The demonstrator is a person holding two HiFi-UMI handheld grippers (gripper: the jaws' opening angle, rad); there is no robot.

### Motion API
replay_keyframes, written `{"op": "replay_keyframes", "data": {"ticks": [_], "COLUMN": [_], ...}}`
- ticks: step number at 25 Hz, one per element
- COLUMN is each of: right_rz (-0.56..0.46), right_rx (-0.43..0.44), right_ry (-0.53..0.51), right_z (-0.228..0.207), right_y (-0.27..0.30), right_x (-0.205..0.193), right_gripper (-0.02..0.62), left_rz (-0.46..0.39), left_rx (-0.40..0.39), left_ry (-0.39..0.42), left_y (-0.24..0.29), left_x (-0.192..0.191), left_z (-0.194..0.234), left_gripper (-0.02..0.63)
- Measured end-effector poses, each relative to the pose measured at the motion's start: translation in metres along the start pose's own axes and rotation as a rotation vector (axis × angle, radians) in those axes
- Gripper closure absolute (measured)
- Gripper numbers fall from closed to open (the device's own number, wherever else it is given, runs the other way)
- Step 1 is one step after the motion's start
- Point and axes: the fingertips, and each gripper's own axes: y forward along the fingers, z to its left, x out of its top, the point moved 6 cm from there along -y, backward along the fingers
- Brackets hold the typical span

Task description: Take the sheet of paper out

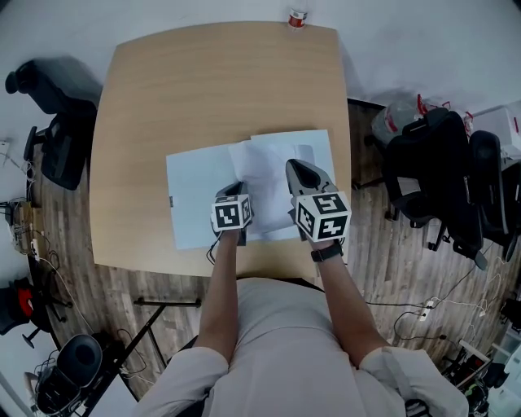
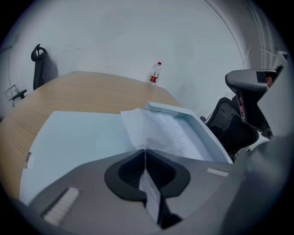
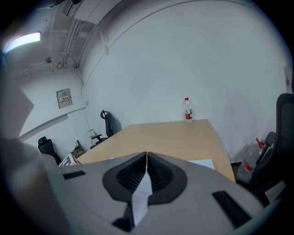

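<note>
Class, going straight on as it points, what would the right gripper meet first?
Shut on the sheet of paper, the right gripper would probably meet the table top, short of the bottle; depth is unclear.

Sheet (image 1: 264, 175) in box (image 1: 326, 151) on table (image 1: 212, 89), bottle (image 1: 297, 18) at far edge

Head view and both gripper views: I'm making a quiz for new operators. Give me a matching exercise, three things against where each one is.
Things:
1. sheet of paper
2. bottle
3. pale blue folder

Places:
A. at the far edge of the table
B. lying on the table
C. pinched by the left gripper and the right gripper

Pairs: 1-C, 2-A, 3-B
</note>
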Motion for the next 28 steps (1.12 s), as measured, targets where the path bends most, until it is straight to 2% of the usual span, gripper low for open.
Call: {"op": "replay_keyframes", "data": {"ticks": [28], "right_rz": [-0.119], "right_rx": [0.069], "right_ry": [-0.028], "right_z": [0.038], "right_y": [-0.027], "right_x": [0.024], "right_gripper": [0.581], "left_rz": [-0.121], "left_rx": [0.107], "left_ry": [0.027], "left_y": [-0.077], "left_x": [0.01], "left_z": [0.021], "left_gripper": [0.586]}}
